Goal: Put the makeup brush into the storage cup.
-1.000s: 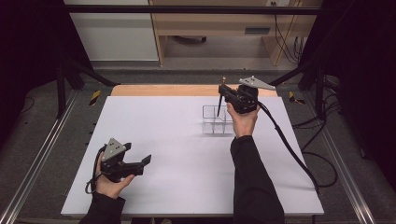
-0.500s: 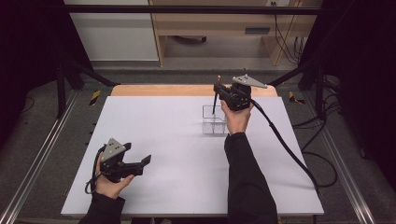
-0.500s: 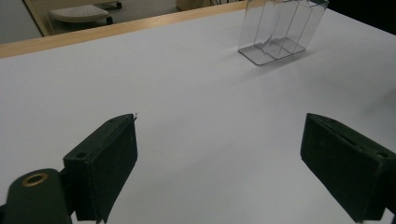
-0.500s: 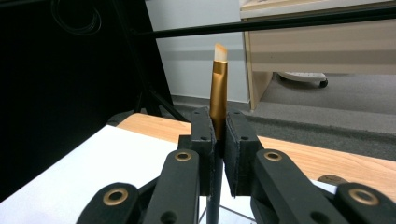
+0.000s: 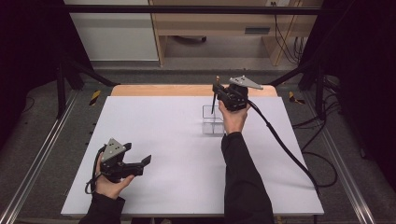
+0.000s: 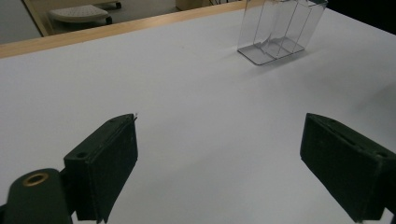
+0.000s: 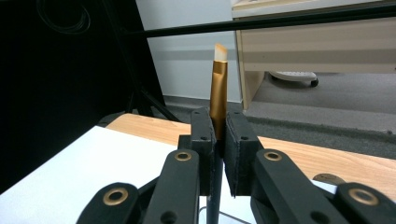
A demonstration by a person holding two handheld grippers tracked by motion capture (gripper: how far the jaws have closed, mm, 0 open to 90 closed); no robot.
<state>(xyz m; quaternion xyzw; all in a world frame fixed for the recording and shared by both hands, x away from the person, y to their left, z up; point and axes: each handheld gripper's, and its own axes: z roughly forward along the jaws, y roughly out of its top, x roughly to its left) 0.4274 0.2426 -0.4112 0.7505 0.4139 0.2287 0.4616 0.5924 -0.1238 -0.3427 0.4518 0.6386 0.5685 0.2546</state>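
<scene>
A white desk point(image 5: 163, 135) with a wooden strip along its far edge carries the things. A clear compartmented box point(image 5: 213, 125) stands directly on it, at about two o'clock from the desk's middle.

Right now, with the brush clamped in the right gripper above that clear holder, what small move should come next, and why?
Probably ease the right gripper straight down. It is shut on the brush, which stands upright, bristles up, its dark handle pointing at the clear holder on the table. Lowering should seat the handle in a compartment before release. The left gripper waits open.
</scene>
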